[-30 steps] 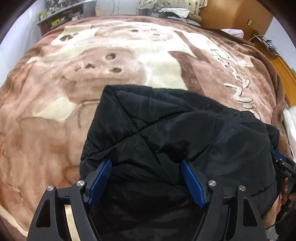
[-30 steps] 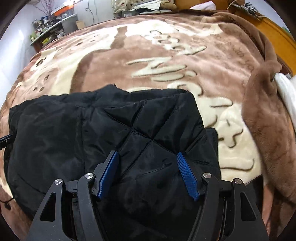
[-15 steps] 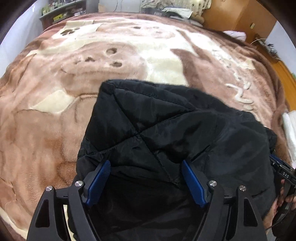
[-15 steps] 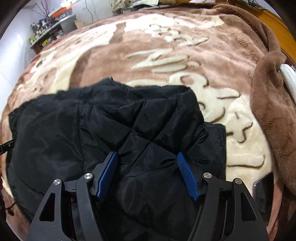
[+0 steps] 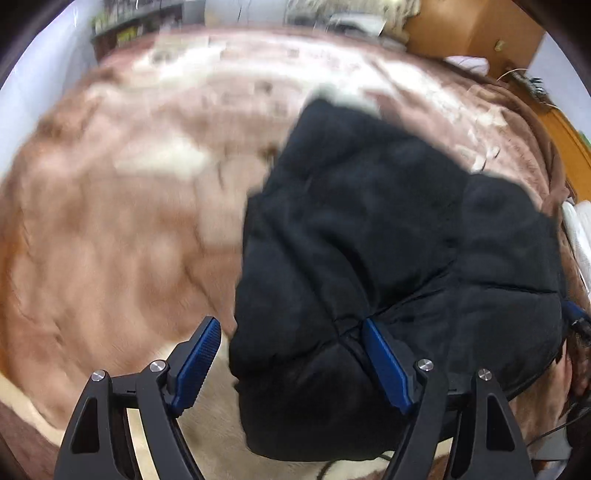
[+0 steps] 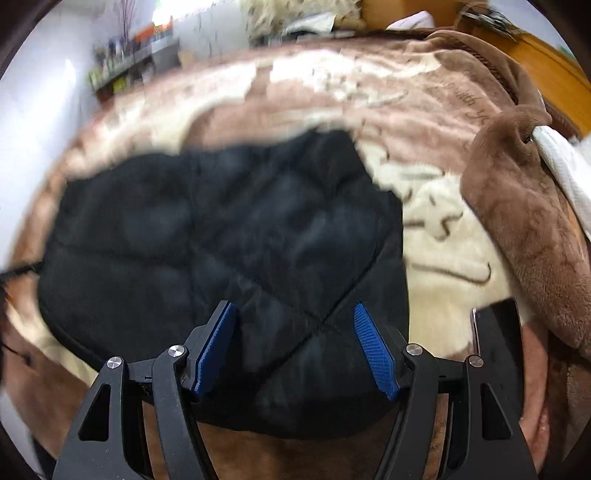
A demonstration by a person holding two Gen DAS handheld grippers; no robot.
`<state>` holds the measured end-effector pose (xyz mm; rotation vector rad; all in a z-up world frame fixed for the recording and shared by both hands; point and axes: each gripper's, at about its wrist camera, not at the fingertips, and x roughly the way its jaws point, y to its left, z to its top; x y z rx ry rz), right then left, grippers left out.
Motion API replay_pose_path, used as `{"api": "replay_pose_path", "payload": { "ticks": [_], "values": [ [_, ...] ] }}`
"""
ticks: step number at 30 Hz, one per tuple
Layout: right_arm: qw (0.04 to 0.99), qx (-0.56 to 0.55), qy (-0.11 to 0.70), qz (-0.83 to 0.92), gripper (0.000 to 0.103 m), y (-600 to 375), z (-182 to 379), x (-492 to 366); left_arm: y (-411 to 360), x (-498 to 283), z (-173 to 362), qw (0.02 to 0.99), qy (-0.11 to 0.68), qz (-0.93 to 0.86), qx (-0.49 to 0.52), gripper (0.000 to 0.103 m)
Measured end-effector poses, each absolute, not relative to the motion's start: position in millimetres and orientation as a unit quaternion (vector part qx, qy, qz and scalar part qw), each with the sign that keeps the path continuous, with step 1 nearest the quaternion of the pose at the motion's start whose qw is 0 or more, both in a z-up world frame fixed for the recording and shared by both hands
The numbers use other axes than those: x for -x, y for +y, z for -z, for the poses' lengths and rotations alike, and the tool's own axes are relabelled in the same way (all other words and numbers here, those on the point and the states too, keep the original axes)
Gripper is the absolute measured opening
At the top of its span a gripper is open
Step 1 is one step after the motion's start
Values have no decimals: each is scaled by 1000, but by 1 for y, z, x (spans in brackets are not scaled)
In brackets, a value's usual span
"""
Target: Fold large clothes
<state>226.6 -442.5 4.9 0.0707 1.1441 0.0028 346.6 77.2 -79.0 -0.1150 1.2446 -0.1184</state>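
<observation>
Below spread right fingers (image 6: 375, 350), black jacket (image 6: 221, 229)

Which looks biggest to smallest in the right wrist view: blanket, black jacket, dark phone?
1. blanket
2. black jacket
3. dark phone, cut off by the tool's frame; nearness to the camera inflates it.

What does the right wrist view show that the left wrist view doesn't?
Only the right wrist view shows a flat dark phone-like slab on the blanket and the blanket's bunched brown fold. Only the left wrist view shows a wooden cabinet. Both show the folded black quilted jacket on the brown-and-cream plush blanket beneath open blue-padded jaws.
</observation>
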Motion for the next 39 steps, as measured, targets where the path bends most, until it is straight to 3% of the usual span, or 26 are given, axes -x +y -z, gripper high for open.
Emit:
{"api": "replay_pose_path", "payload": {
  "ticks": [3,6,14,18,20,23,28,32,34,36,39],
  "values": [
    [836,-52,546,9,69,-445,10,-230,81,-351,97,800,590,36,101,84],
    [833,-64,550,6,69,-450,14,-233,77,-356,104,804,587,35,87,89],
    [832,-66,551,-4,71,-457,0,-231,78,-360,98,803,589,32,87,91],
    [849,-156,504,-41,71,-493,-27,-205,95,-349,79,818,558,89,111,90],
    [843,-200,499,-36,78,-518,-27,-196,107,-349,81,801,563,132,154,91],
    [815,-246,523,-36,78,-546,-7,-193,121,-355,94,776,575,164,198,97],
    [768,-348,533,-70,78,-567,29,-193,120,-366,121,732,606,205,234,97],
    [761,-340,541,-109,78,-562,41,-210,107,-368,130,724,618,219,215,102],
    [755,-344,543,-127,81,-564,50,-221,107,-375,135,718,622,223,218,102],
    [750,-345,548,-135,95,-565,60,-231,106,-380,140,713,627,225,220,103],
    [735,-353,558,-154,97,-561,74,-243,106,-384,145,708,632,226,220,103]
  ]
}}
